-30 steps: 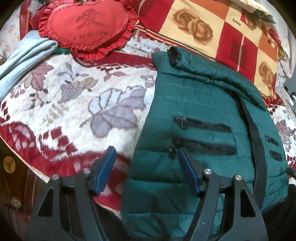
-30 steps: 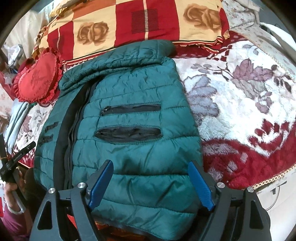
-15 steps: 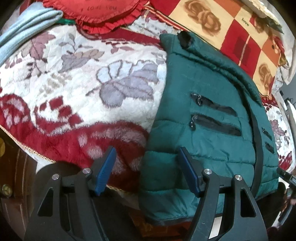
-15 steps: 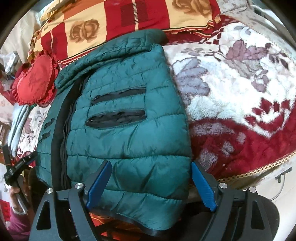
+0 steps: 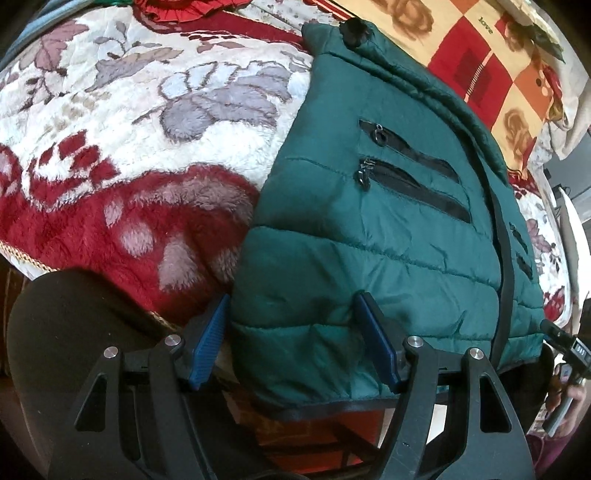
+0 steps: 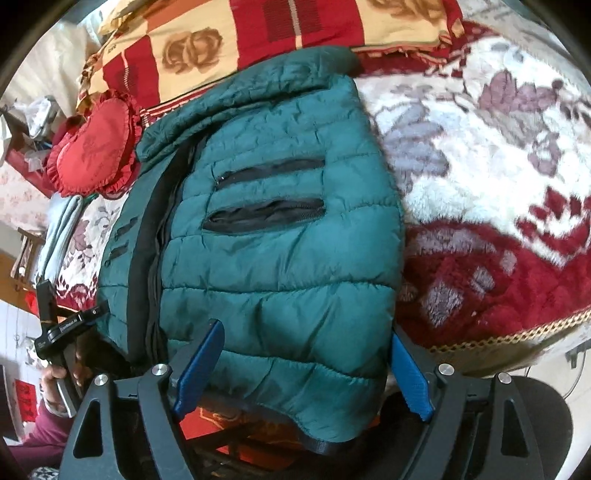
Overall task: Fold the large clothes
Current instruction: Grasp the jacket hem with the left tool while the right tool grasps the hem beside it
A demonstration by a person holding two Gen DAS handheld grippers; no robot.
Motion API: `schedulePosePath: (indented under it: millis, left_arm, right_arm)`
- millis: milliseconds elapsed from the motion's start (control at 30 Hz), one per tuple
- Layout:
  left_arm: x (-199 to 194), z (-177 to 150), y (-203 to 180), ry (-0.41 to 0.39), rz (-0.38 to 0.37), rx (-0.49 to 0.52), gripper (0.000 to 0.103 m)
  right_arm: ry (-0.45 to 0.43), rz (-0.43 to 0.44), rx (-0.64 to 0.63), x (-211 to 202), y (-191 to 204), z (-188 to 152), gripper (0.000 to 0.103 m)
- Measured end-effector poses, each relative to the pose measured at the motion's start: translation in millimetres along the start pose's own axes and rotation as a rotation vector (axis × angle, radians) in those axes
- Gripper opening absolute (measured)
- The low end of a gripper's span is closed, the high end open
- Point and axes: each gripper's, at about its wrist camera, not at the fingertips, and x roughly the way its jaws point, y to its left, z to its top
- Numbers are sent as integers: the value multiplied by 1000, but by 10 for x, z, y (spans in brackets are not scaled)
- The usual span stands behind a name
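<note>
A dark green puffer jacket lies flat on the bed with its front up, zip and pockets showing, and its hem hangs over the near edge. My left gripper is open and straddles the hem's left corner; its blue pads do not squeeze the cloth. In the right wrist view the same jacket fills the middle. There my right gripper stands open, wide around the hem's right corner. Each view catches the other gripper at its edge, held in a hand.
A plush red-and-white floral bedspread covers the bed. A red heart cushion and folded light blue cloth lie at the far left, with a checked red-and-yellow quilt behind the jacket. Dark round shapes sit below the bed edge.
Both grippers have sunk toward the bed's near edge, the left one more. The jacket's hem corners now lie between the jaws. The right jaws stand slightly wider.
</note>
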Motion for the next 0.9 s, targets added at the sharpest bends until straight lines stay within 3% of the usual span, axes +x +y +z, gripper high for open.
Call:
schedulePosePath:
  millis: [767, 900]
  left_arm:
    - [46, -44, -9, -3, 10, 6, 71]
    - [63, -63, -12, 3, 0, 8, 72]
  right_arm:
    - [49, -30, -48, 194, 79, -78, 85]
    - [39, -68, -93, 173, 131, -89, 55]
